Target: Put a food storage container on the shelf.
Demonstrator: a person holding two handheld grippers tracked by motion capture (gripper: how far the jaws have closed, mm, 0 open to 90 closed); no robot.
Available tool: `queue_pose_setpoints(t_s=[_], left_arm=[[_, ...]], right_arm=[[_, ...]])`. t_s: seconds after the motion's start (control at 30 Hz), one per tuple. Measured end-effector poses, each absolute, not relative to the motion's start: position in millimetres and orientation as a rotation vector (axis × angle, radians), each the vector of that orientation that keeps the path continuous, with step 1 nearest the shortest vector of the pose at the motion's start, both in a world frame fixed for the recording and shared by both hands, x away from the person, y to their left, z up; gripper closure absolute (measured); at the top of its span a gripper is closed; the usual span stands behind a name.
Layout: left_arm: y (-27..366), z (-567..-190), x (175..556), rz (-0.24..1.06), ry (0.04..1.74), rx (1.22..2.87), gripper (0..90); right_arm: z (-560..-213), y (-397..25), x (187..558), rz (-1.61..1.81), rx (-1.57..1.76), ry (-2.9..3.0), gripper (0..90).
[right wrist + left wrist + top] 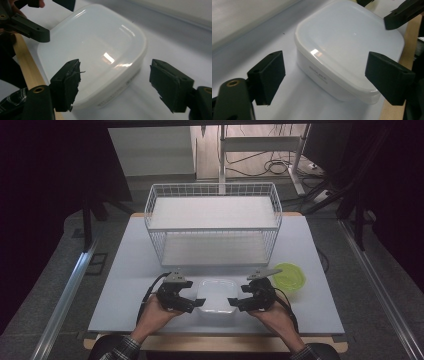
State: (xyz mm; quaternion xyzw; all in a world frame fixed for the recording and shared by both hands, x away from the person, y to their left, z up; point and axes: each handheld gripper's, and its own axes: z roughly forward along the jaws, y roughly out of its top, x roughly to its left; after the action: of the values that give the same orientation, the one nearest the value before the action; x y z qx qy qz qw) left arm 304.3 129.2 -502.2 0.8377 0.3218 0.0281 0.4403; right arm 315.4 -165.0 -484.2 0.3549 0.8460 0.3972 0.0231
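Observation:
A white lidded plastic container [217, 295] sits near the table's front edge. It lies flat with its translucent lid on [348, 47] [95, 47]. My left gripper [196, 303] stands open at the container's left side, its jaws straddling a corner [325, 77]. My right gripper [234, 303] stands open at the container's right side, its jaws spread around another corner [115, 85]. Neither gripper touches the container. A lime green bowl [289, 276] rests just beyond the right gripper.
A white wire two-shelf rack [213, 222] stands at the back of the grey table [125, 285]. The table's wooden front edge [215, 342] runs just behind the hands. Cables and a metal stand [260, 150] lie on the floor beyond.

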Motion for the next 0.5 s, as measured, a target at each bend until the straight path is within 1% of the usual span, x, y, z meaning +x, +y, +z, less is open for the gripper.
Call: queue_pose_setpoints(t_s=[0.03,0.13,0.17,0.27,0.3,0.47,0.5], left_arm=[[128.3,-503.8,306.2,0.025,0.799,2.075,17.1],[125.9,-506.9,308.7,-0.061,0.804,2.059,17.8],[125.4,-507.3,308.6,-0.087,0.81,2.057,18.8],[125.3,-505.6,306.9,-0.093,0.831,2.062,21.5],[125.8,-503.8,305.5,-0.088,0.851,2.059,23.5],[131.6,-499.0,303.2,-0.092,0.903,2.038,42.2],[130.8,-498.1,302.2,-0.084,0.908,2.035,43.3]], right_arm=[[-485.4,-163.9,316.6,1.247,1.109,2.629,27.4],[-486.0,-162.0,318.5,1.249,1.129,2.644,27.6],[-486.0,-162.1,318.8,1.252,1.147,2.65,29.7],[-486.6,-163.7,318.5,1.269,1.218,2.668,32.8],[-486.1,-163.8,318.2,1.265,1.224,2.67,34.2],[-481.1,-169.4,315.7,1.278,1.297,2.64,50.3],[-480.7,-171.3,316.0,1.289,1.342,2.63,53.5]])
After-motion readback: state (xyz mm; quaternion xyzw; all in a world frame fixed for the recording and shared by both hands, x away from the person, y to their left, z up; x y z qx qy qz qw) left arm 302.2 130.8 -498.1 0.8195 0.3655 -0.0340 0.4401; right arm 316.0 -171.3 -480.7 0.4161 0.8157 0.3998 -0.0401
